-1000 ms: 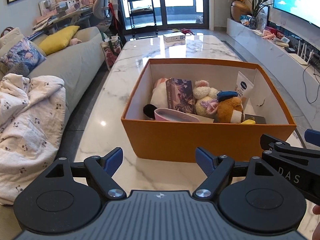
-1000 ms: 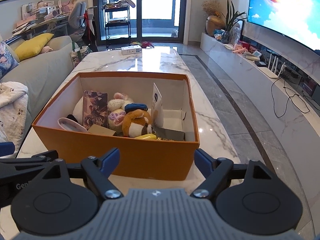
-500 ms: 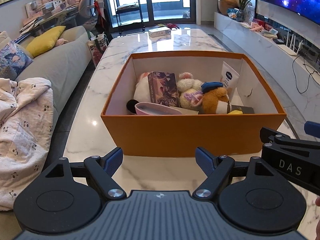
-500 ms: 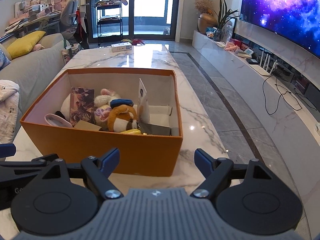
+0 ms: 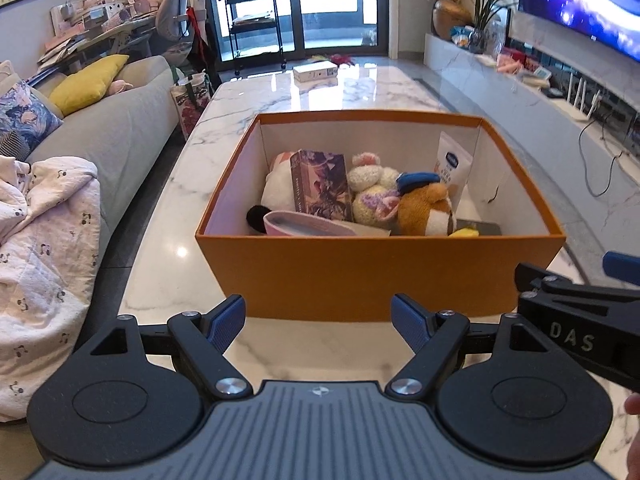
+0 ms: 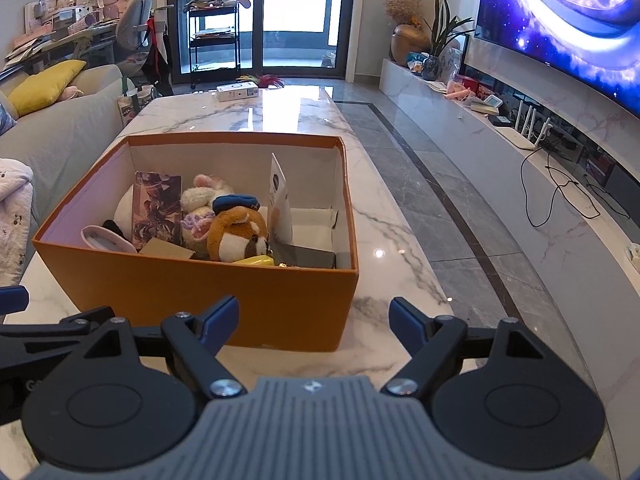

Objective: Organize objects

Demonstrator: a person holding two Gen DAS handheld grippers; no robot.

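An orange box (image 5: 372, 272) stands on the marble table (image 5: 248, 112). It holds a purple book (image 5: 322, 186), a cream plush (image 5: 370, 192), a brown plush with a blue cap (image 5: 426, 210), a white pouch (image 5: 452, 164) and a pink item (image 5: 304, 226). The box also shows in the right wrist view (image 6: 224, 284). My left gripper (image 5: 318, 322) is open and empty, just short of the box's near wall. My right gripper (image 6: 314, 320) is open and empty, at the box's near right corner. The right gripper also shows at the right of the left wrist view (image 5: 580, 300).
A grey sofa (image 5: 108, 132) with a white blanket (image 5: 40, 248) runs along the left. A small white box (image 5: 315, 71) lies at the table's far end. A TV wall and low marble shelf (image 6: 540, 152) run along the right, with floor between.
Both grippers have drawn back from the box and risen slightly, so the box looks smaller and farther. Both stay open. The box's contents have not moved.
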